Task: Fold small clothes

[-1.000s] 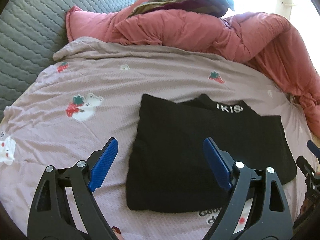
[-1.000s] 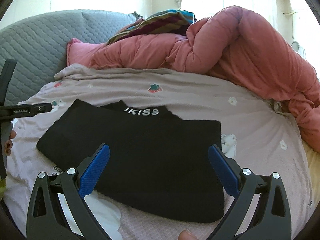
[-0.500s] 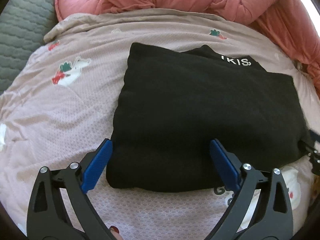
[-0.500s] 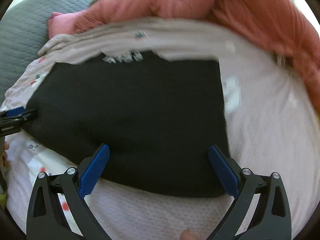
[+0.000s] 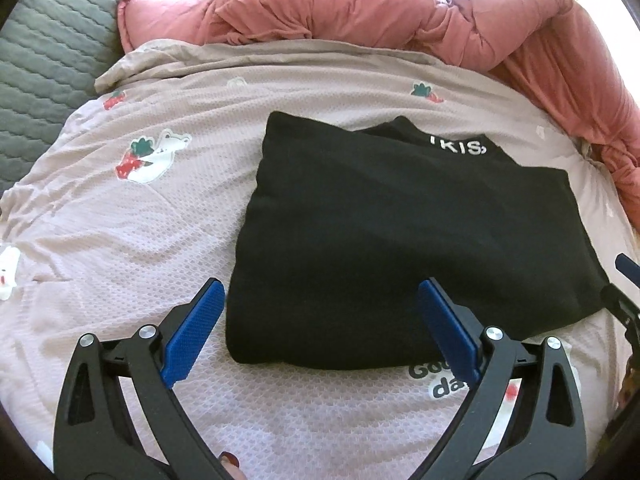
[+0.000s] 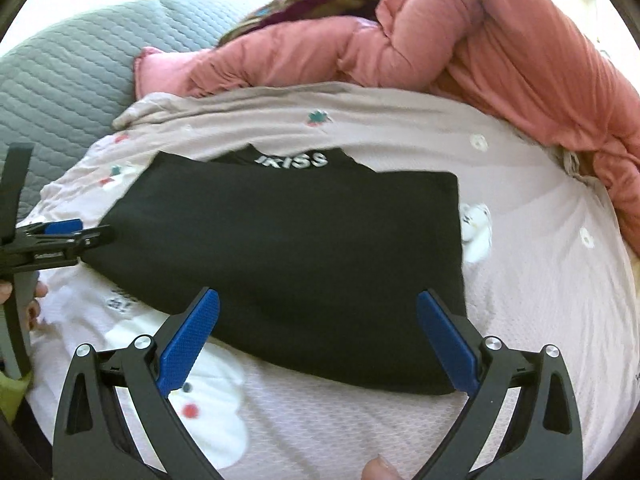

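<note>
your left gripper (image 5: pixel 320 328) and right gripper (image 6: pixel 318 328) both gape wide at the near edge of the folded black top (image 5: pixel 408 236) on the bedspread (image 5: pixel 120 220).

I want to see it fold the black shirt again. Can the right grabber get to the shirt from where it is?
Probably yes. The right gripper is open, its blue fingers straddling the near edge of the black shirt, which lies flat on the bedsheet. Nothing sits between them.

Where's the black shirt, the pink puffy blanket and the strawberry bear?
black shirt (image 5: pixel 400 240), left wrist view, middle of its folded front
pink puffy blanket (image 6: pixel 500 52), right wrist view, bulging top
strawberry bear (image 5: pixel 150 156), left wrist view, bear's white body
</note>
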A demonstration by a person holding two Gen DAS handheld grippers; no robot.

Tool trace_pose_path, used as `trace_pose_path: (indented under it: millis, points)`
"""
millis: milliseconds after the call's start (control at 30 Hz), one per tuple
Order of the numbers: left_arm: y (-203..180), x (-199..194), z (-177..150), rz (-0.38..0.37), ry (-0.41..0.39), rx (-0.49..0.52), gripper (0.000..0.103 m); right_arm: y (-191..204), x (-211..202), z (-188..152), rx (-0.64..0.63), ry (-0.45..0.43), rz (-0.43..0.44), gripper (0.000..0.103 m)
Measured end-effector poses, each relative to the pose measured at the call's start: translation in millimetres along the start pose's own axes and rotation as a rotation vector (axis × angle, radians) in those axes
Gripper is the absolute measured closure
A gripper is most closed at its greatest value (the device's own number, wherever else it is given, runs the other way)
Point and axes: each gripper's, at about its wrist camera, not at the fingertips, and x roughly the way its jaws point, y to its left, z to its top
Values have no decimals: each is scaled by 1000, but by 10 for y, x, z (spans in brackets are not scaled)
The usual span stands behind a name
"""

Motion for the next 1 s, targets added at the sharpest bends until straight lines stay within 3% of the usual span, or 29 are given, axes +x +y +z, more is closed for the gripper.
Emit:
trace_pose_path:
  millis: [600, 1000]
  points:
    - [232, -141, 61, 45, -48, -30, 10, 701, -6, 58, -144, 0, 84, 5]
    - [661, -127, 88, 49, -48, -147, 10, 1222, 130, 21, -265, 33, 132, 5]
